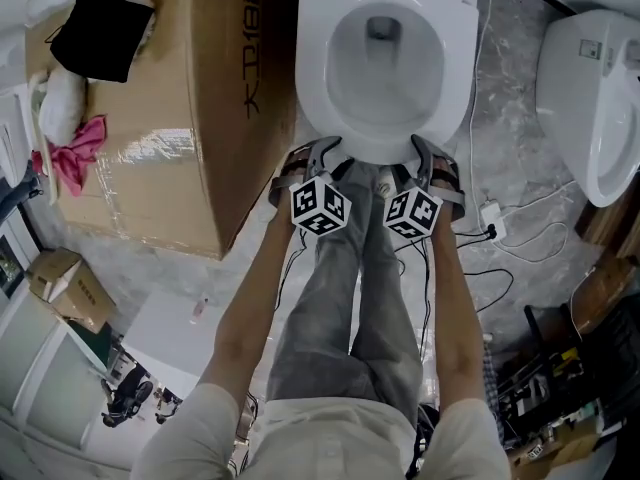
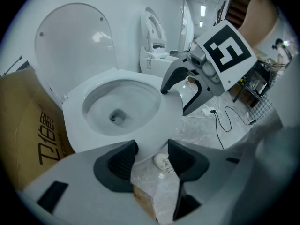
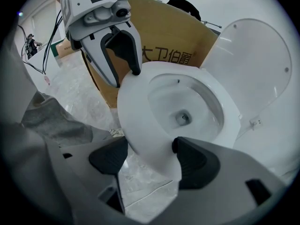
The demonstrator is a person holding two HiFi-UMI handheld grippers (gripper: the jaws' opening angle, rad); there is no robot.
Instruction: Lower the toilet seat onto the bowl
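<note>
The white toilet seat lies flat on the bowl, seen from above in the head view, and its lid stands upright behind it. Both grippers hang at the seat's front edge. My left gripper is open, with only floor and a shoe between its pads; the rim lies just beyond them. My right gripper stands wide open around the seat's front rim, and a gap shows beside its left pad.
A large cardboard box stands close against the toilet's left side. A second toilet is at the right. Cables and a power adapter lie on the marble floor to the right. The person's legs stand right in front of the bowl.
</note>
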